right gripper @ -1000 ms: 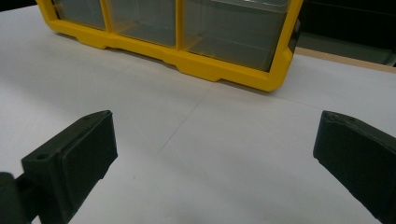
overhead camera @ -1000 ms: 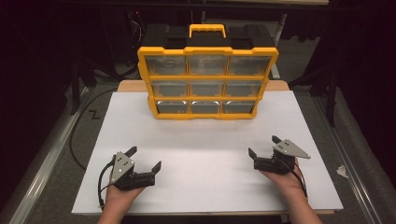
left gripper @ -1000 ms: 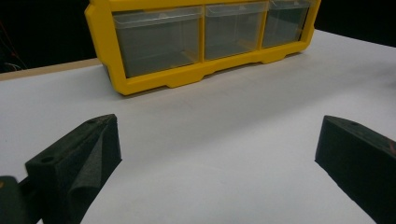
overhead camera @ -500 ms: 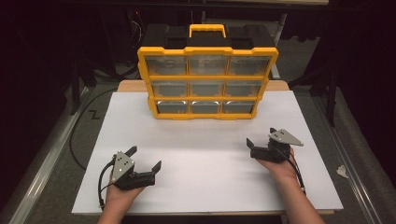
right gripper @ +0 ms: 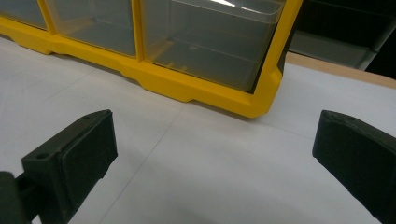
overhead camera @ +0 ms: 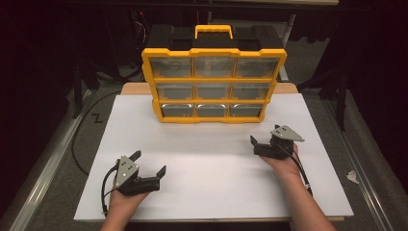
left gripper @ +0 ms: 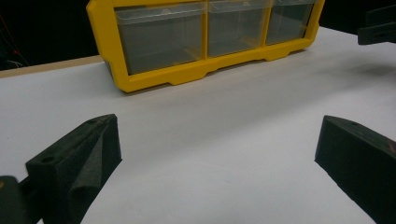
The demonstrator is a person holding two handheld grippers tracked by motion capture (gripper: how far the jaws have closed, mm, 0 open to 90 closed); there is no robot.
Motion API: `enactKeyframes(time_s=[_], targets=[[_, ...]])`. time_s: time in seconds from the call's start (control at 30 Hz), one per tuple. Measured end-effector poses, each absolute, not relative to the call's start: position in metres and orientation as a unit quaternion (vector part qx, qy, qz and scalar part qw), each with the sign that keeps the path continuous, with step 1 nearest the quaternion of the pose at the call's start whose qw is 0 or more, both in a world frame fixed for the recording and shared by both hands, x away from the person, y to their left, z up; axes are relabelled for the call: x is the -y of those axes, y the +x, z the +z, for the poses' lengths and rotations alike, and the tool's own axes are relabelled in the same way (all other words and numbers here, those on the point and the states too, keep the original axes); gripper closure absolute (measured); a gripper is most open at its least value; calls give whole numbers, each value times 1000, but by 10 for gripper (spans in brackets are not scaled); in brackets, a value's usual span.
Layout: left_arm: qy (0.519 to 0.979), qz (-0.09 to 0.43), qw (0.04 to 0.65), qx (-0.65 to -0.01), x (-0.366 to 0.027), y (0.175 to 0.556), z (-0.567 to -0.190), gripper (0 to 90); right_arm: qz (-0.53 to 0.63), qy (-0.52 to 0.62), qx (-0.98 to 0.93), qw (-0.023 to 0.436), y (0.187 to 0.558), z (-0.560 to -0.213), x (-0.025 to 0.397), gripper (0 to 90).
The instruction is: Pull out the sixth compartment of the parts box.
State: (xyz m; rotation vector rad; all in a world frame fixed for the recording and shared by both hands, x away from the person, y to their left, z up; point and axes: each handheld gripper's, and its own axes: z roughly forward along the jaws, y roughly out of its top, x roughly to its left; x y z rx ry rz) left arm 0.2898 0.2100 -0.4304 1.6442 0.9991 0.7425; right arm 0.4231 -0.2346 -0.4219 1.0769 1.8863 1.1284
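You are carrying your right gripper point(overhead camera: 264, 142) forward toward the yellow drawer organizer point(overhead camera: 213, 85), which is standing upright at the far end of the white table point(overhead camera: 202, 159); a second ago it sat nearer you. Its jaws are spread wide, facing the bottom-right drawer point(right gripper: 212, 44). Your left gripper point(overhead camera: 146, 165) is staying put near the front edge, also spread and empty.

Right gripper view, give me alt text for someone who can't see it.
A yellow drawer organizer with clear, empty-looking drawers stands on a white table. The right gripper faces its corner, jaws open wide and holding nothing.
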Motion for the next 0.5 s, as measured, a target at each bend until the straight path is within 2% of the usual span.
enactKeyframes(time_s=[0.5], targets=[[681,310,516,-417,-210,289,-430,13,385,378,-754,374,411,-420,234,11]])
